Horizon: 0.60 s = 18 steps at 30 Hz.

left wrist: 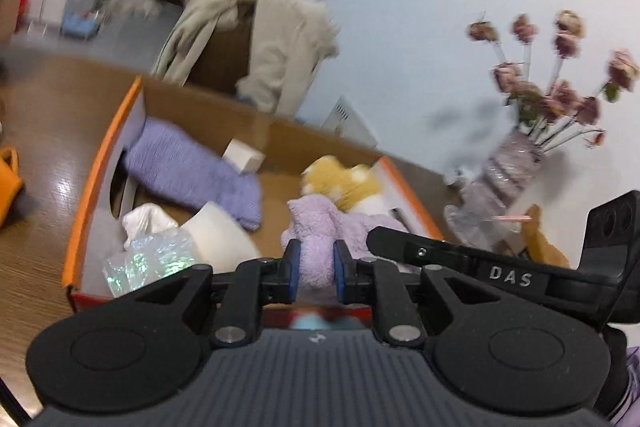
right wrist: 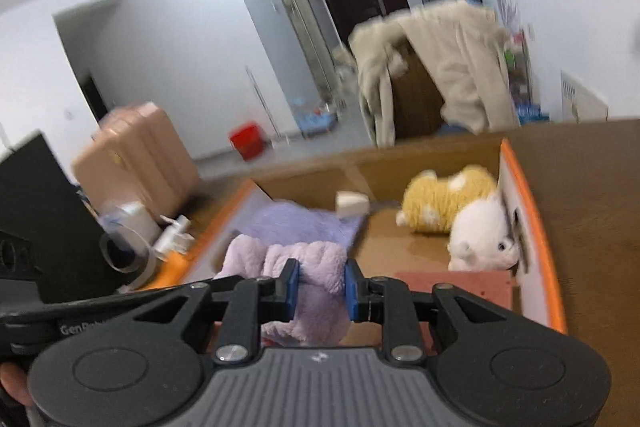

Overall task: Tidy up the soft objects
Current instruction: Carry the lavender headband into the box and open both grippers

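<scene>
An orange-rimmed cardboard box [left wrist: 100, 163] sits on a wooden table. Both grippers hold one fluffy lilac cloth [left wrist: 320, 227] over its near end. My left gripper [left wrist: 316, 267] is shut on one fold of it. My right gripper [right wrist: 322, 287] is shut on another part of the lilac cloth [right wrist: 308, 267]. Inside the box lie a purple knitted piece [left wrist: 192, 171], a yellow spotted plush with a white head [right wrist: 452, 203], a small white block [left wrist: 244, 155], a white pad [left wrist: 220, 235] and a shiny wrapper [left wrist: 152, 259].
A vase of dried pink flowers [left wrist: 512, 163] stands right of the box near the wall. A chair draped with a beige coat [left wrist: 272, 39] stands behind the table. A tape roll [right wrist: 128, 251] and small bottles sit left of the box. A pink suitcase [right wrist: 136, 155] stands on the floor.
</scene>
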{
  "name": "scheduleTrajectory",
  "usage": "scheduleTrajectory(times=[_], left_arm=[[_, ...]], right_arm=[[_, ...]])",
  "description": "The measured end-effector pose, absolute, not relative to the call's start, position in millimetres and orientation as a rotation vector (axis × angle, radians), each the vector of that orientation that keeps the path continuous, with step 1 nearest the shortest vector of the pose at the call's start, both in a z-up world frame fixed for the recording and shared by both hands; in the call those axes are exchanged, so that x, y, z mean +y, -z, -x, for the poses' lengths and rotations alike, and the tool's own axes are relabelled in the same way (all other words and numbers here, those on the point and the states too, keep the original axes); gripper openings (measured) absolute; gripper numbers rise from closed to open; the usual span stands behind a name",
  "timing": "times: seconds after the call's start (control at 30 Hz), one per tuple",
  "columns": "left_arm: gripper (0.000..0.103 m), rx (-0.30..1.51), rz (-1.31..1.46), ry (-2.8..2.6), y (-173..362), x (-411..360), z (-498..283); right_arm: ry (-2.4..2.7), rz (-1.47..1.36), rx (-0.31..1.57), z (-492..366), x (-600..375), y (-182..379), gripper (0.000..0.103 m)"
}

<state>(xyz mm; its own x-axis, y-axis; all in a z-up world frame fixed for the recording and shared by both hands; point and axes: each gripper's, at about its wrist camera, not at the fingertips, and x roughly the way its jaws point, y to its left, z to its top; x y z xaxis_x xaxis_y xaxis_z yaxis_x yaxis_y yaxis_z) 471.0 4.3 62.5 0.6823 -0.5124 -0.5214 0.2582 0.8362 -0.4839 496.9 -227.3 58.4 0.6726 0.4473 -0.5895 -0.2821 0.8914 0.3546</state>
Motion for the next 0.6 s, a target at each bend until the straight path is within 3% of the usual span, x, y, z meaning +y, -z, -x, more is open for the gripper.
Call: scheduleTrajectory(times=[0.1, 0.2, 0.27, 0.3, 0.53, 0.6], left_arm=[[0.020, 0.754, 0.352, 0.416, -45, 6, -488], [0.029, 0.755, 0.328, 0.429, -44, 6, -488], [0.055, 0.745, 0.301, 0.429, -45, 3, -486], [0.057, 0.738, 0.281, 0.430, -45, 1, -485], [0.057, 0.707, 0.202, 0.423, -39, -8, -483], [0.057, 0.719, 0.206, 0.430, -40, -6, -486]], right_arm=[[-0.403, -0.167, 0.773, -518, -218, -40, 0.023], [-0.427, -0.069, 0.826, -527, -204, -26, 0.027], [-0.454, -0.035, 0.851, -528, -197, -16, 0.028], [-0.468, -0.061, 0.846, -529, -199, -13, 0.029], [-0.505, -0.178, 0.866, -532, -217, -8, 0.031], [-0.510, -0.167, 0.855, -529, -214, -11, 0.048]])
